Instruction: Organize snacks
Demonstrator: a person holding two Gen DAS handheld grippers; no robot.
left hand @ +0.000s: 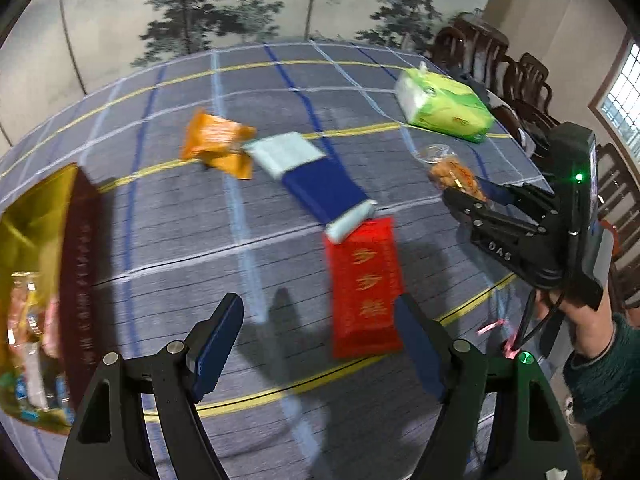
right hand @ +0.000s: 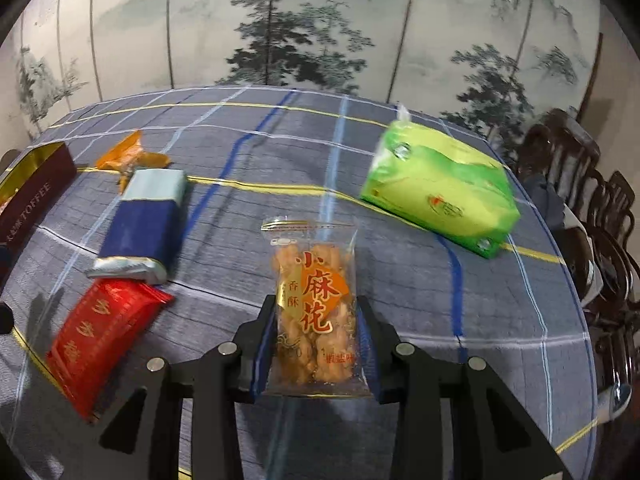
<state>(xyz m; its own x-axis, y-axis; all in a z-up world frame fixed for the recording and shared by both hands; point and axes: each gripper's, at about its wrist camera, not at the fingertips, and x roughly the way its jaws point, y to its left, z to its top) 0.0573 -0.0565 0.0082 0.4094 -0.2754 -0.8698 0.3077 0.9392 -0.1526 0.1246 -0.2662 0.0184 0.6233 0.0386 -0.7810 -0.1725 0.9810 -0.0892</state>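
My right gripper (right hand: 316, 320) is shut on a clear packet of fried dough twists (right hand: 314, 304) and holds it above the table; the gripper (left hand: 466, 194) and packet (left hand: 454, 174) also show in the left wrist view. My left gripper (left hand: 320, 320) is open and empty, just above the near end of a red snack packet (left hand: 364, 288), which also shows in the right wrist view (right hand: 104, 344). A blue and silver packet (left hand: 316, 184) and an orange packet (left hand: 218, 148) lie further back. A maroon toffee box (left hand: 60, 280) with a gold inside holds several snacks at the left.
A green tissue pack (left hand: 444, 106) lies at the table's far right (right hand: 436, 192). The round table has a blue-grey checked cloth (left hand: 180, 232). Dark wooden chairs (right hand: 592, 216) stand along the right edge. A painted screen (right hand: 312, 24) stands behind the table.
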